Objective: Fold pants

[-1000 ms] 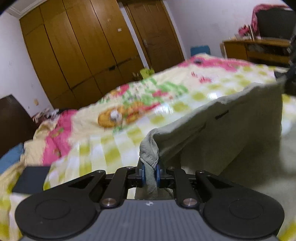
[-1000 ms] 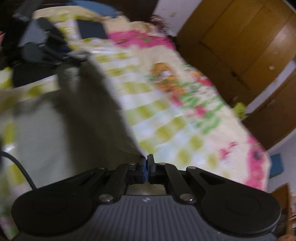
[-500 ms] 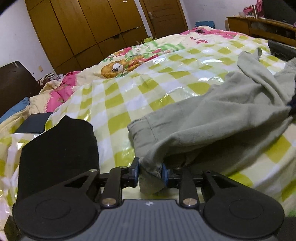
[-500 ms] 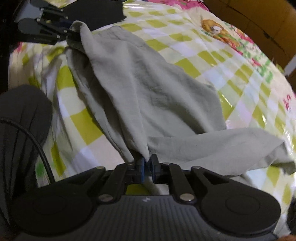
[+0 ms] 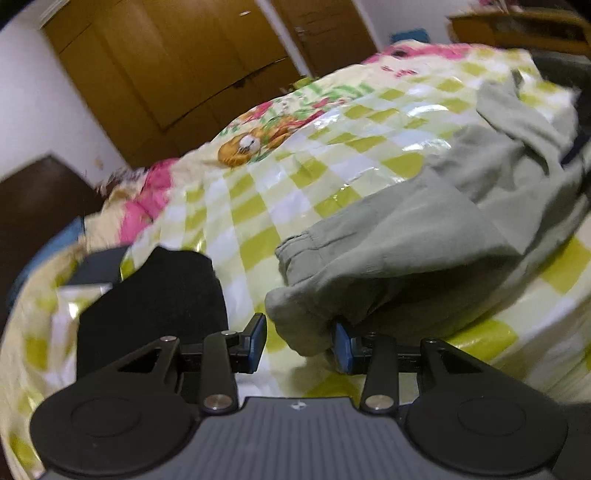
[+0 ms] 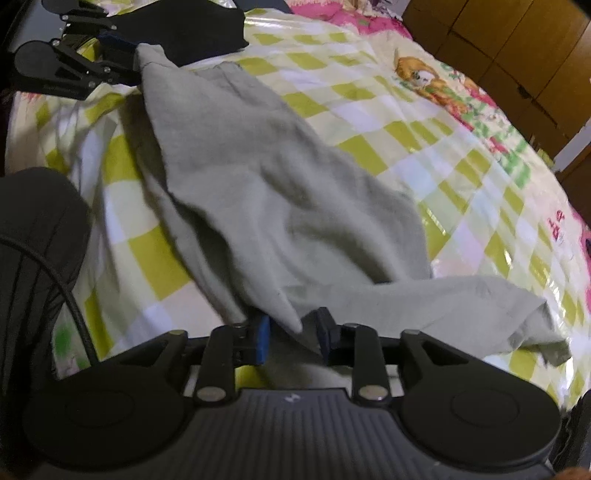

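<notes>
Both tools' jaws now parted; grey-green pants rumpled on bedspread.

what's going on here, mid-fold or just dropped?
Just dropped, it looks like. The grey-green pants lie loosely bunched on the checked bedspread, not yet neatly folded. The left hand-held gripper and right hand-held gripper are both open, each with a corner of cloth loose between its fingers. A black garment lies beside the left one.

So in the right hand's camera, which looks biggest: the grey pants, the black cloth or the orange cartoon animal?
1. grey pants, easily the largest, spread across the checked bedspread.
2. black cloth, though partly cut off at the top edge.
3. orange cartoon animal, smallest, but farther away, so partly a distance effect.
</notes>
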`<state>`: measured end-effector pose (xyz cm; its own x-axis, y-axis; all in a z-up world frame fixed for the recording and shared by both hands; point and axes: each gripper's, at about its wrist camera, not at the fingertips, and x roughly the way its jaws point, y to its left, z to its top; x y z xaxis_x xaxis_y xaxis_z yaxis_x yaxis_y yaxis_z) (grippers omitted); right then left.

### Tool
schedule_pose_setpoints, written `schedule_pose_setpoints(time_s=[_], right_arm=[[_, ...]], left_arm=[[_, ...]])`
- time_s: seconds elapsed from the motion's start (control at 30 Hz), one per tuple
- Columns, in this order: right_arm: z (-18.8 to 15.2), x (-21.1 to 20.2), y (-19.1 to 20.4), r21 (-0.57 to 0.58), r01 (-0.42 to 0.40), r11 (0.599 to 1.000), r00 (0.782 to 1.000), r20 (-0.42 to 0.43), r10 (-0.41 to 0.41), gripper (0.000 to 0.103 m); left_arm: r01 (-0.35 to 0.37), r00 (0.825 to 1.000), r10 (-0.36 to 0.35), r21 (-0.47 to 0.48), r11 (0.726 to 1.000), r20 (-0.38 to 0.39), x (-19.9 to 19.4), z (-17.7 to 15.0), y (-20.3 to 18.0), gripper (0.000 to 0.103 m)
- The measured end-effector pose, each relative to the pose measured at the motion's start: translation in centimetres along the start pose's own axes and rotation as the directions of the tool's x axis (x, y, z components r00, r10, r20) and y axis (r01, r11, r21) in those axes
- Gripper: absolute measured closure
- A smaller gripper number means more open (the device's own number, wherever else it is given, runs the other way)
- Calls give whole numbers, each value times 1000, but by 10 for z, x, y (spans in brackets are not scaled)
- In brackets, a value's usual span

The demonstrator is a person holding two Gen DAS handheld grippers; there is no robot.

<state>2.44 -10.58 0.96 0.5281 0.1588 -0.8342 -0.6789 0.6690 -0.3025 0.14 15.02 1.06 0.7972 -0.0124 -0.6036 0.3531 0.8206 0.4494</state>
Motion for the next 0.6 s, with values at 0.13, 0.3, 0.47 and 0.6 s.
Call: schedule_pose_setpoints(time_s=[0.13,0.3,0.47,0.6], right_arm=[[0,2,-9,19,-36,999,999,-18,36,85],[-3,0,-17,47,-47,998,999,-22,48,85],[-3,1,-16,40,-50,998,998,-27,51,84],[-3,3,-14,32,-62,998,998,-29,62,82]], left_arm=[[10,1000,-9,113,993,-14,-6,-4,-10,49],[4,1000,0,257,966,-14,-11,-6,-25,49],[-68,997,75,363,929,-6,-11,-7,-28,49],[-55,998,56,389,920,9,-21,-7,-28,49]])
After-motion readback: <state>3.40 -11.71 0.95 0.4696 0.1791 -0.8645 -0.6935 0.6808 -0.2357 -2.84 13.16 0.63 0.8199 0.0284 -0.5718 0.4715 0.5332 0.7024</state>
